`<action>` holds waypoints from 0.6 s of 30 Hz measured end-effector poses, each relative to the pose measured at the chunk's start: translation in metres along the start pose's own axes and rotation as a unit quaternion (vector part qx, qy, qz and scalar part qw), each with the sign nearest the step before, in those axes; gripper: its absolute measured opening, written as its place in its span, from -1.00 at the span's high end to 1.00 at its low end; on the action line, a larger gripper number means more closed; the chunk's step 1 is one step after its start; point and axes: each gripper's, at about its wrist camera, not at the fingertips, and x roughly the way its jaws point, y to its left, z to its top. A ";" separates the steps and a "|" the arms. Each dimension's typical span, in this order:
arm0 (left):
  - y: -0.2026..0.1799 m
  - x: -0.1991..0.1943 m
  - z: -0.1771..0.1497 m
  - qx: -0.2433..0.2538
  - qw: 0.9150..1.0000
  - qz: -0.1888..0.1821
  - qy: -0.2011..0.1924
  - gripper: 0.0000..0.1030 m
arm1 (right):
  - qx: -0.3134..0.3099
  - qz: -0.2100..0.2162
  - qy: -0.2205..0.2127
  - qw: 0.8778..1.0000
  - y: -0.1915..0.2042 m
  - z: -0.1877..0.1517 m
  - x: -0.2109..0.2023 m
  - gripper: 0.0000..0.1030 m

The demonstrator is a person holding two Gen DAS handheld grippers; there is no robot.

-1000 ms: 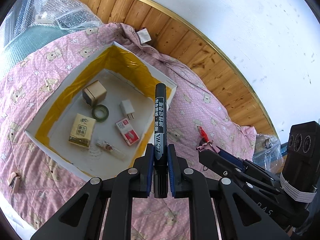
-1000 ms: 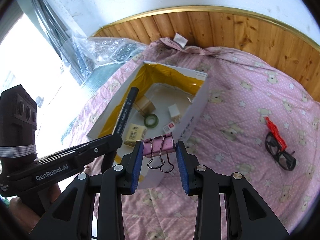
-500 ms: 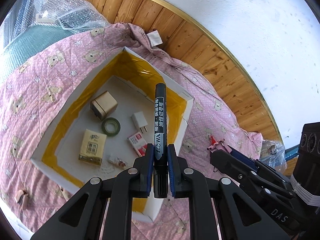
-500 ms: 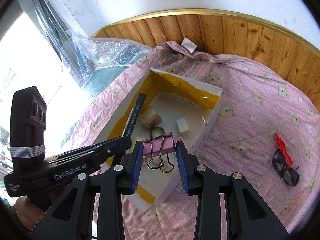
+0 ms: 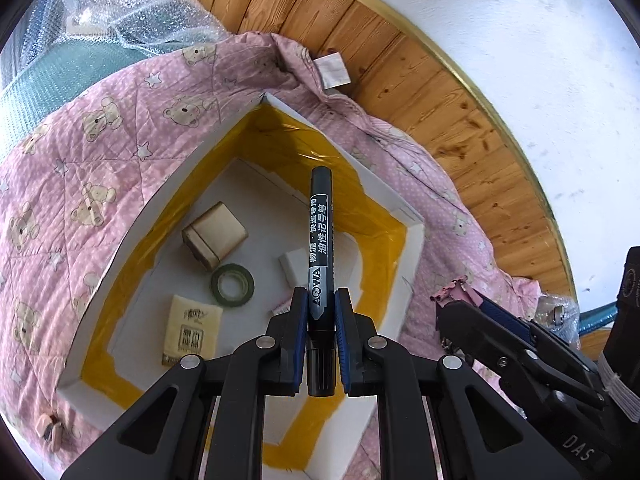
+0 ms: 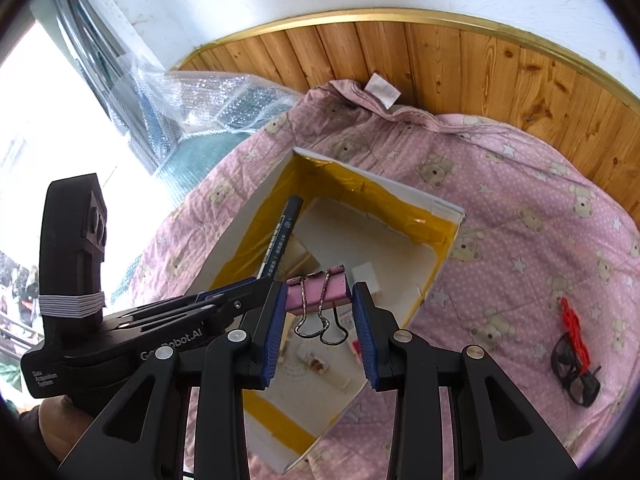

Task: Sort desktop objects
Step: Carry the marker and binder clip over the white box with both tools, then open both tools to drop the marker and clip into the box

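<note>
Your left tool (image 5: 321, 308) is clenched on a black marker (image 5: 320, 240), blue pads tight on either side of its barrel, cap end pointing up and away from you. White "AOWA" lettering runs along the barrel just above the pads, with a strip of white Chinese characters beyond it. The marker hangs right over the open white box (image 5: 394, 200), the one lined with yellow tape along its inner walls.

Down on the box floor you've got a tan cardboard cube (image 5: 216, 236), a dark green tape roll (image 5: 233, 284) just beside it, a beige packet (image 5: 192, 330) with printed characters too small to read, and a small white block (image 5: 294, 266) partly hidden behind the marker.

Your right tool (image 6: 319, 310) grips a pink binder clip (image 6: 320, 290) by its body, the two wire handles dangling toward you. It too sits above the box's near part (image 6: 444, 208). From that side the left unit's body reads "GenRobot.AI", partly covered, with "Data Acquisition System" in small print.

The box rests on a pink quilt (image 6: 520, 240) printed with bears and stars. Well off to the right on it lie black glasses (image 6: 574, 376) with a red-orange cord (image 6: 574, 322) touching them. Bubble wrap (image 5: 132, 8) is heaped at the far left.
</note>
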 end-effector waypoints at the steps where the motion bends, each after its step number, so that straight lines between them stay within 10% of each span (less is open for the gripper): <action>1: 0.001 0.005 0.004 0.000 1.000 0.001 0.002 0.73 | 0.000 -0.001 0.001 1.000 -0.003 0.005 0.005 0.32; 18: 0.046 0.059 0.028 -0.053 0.997 0.014 0.047 0.37 | 0.029 -0.019 0.035 0.999 -0.046 0.010 0.061 0.15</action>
